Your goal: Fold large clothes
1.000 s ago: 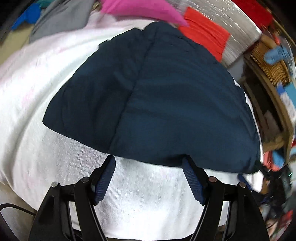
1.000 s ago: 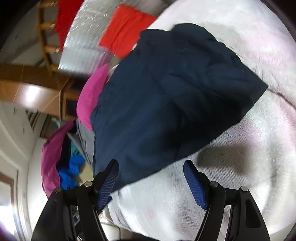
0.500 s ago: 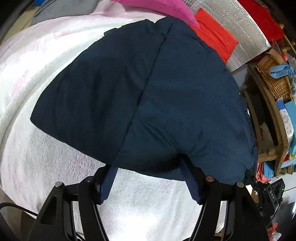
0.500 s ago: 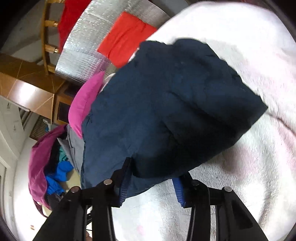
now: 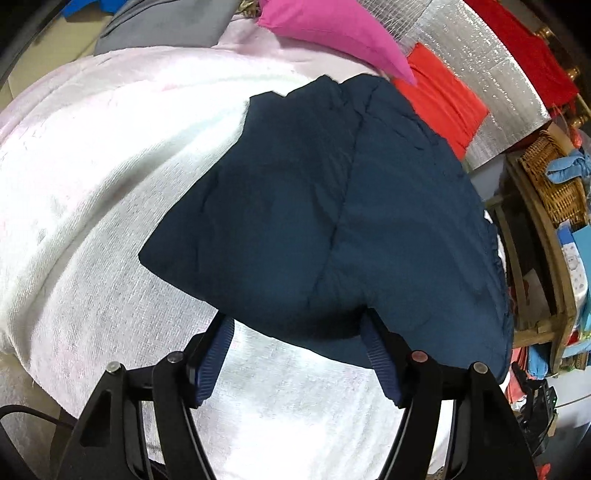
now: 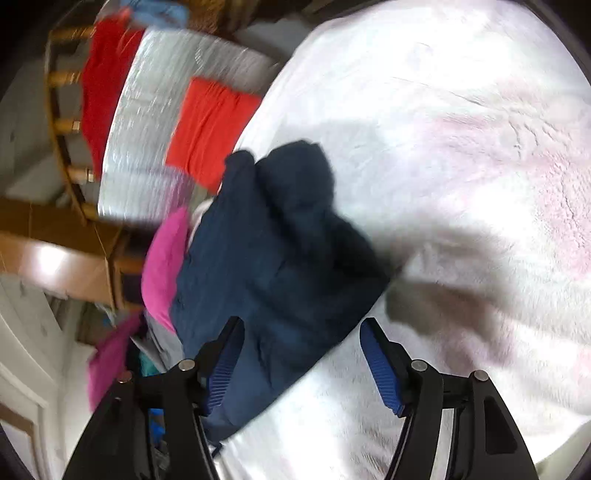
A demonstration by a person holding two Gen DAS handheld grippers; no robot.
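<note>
A navy padded garment (image 5: 332,221) lies folded on a white fluffy blanket (image 5: 110,184). My left gripper (image 5: 295,325) is at its near edge with the jaws wide. The edge bulges between the blue fingertips and covers them, and I see no pinch. In the right wrist view, which is blurred by motion, the same garment (image 6: 280,258) lies bunched on the blanket (image 6: 461,147). My right gripper (image 6: 301,328) is over its near corner with the jaws opening. Fabric shows between the fingers, but neither pad presses on it.
A pink cushion (image 5: 325,29) and a grey garment (image 5: 166,26) lie beyond the navy one. An orange-red cloth (image 5: 443,99) rests on a silver foil mat (image 5: 498,74). To the right are a wicker basket (image 5: 554,177) and wooden shelving (image 5: 546,258). The cushion (image 6: 166,266) borders the garment's left side.
The right gripper closed on the garment's edge half a second ago, then let go and swung away. The garment's left corner has drawn inward. The left gripper pushed in under the near edge.
</note>
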